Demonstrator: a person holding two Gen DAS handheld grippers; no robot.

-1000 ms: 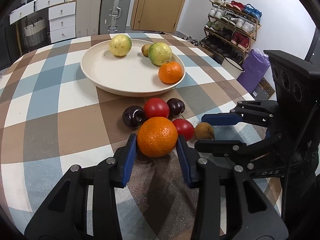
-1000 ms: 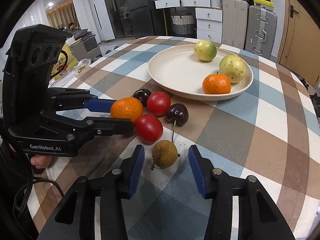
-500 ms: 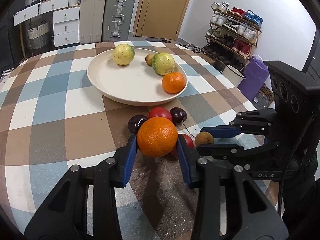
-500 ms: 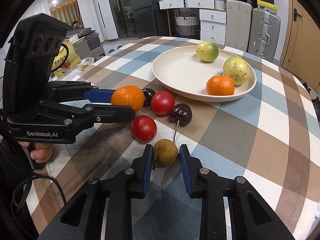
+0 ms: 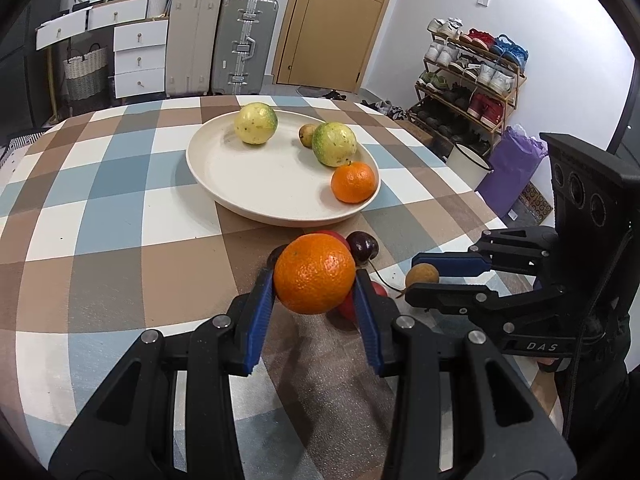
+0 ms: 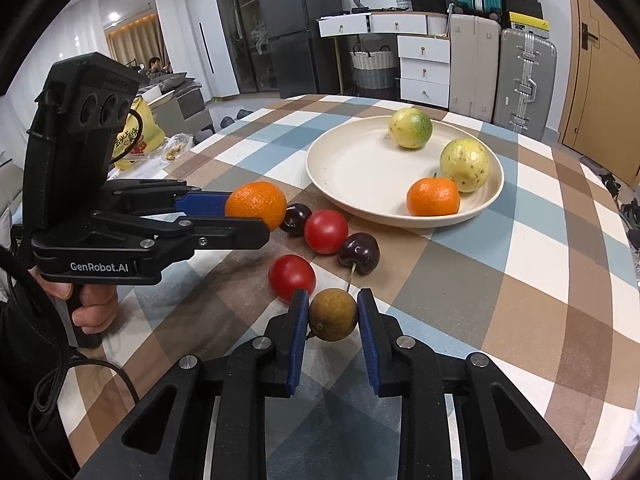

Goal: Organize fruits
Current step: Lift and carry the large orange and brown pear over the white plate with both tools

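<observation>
My left gripper (image 5: 315, 280) is shut on a large orange (image 5: 315, 273) and holds it above the checked tablecloth; it also shows in the right wrist view (image 6: 256, 205). My right gripper (image 6: 333, 316) is shut on a small brown longan (image 6: 333, 314), also seen from the left wrist (image 5: 421, 274). A cream plate (image 6: 352, 168) holds two yellow-green fruits (image 6: 410, 128), (image 6: 465, 165) and a small orange (image 6: 433, 197). On the table before the plate lie two red tomatoes (image 6: 325, 231), (image 6: 291, 278) and two dark cherries (image 6: 359, 253), (image 6: 295, 219).
A small brownish fruit (image 5: 306, 135) sits at the plate's far rim. The round table's edge (image 6: 624, 264) curves off at the right. Beyond it stand suitcases (image 5: 244, 40), drawers (image 5: 138, 56) and a shoe rack (image 5: 472, 76).
My left gripper has lifted the orange off the table and above the loose fruit. My right gripper has closed on the longan and raised it slightly.
</observation>
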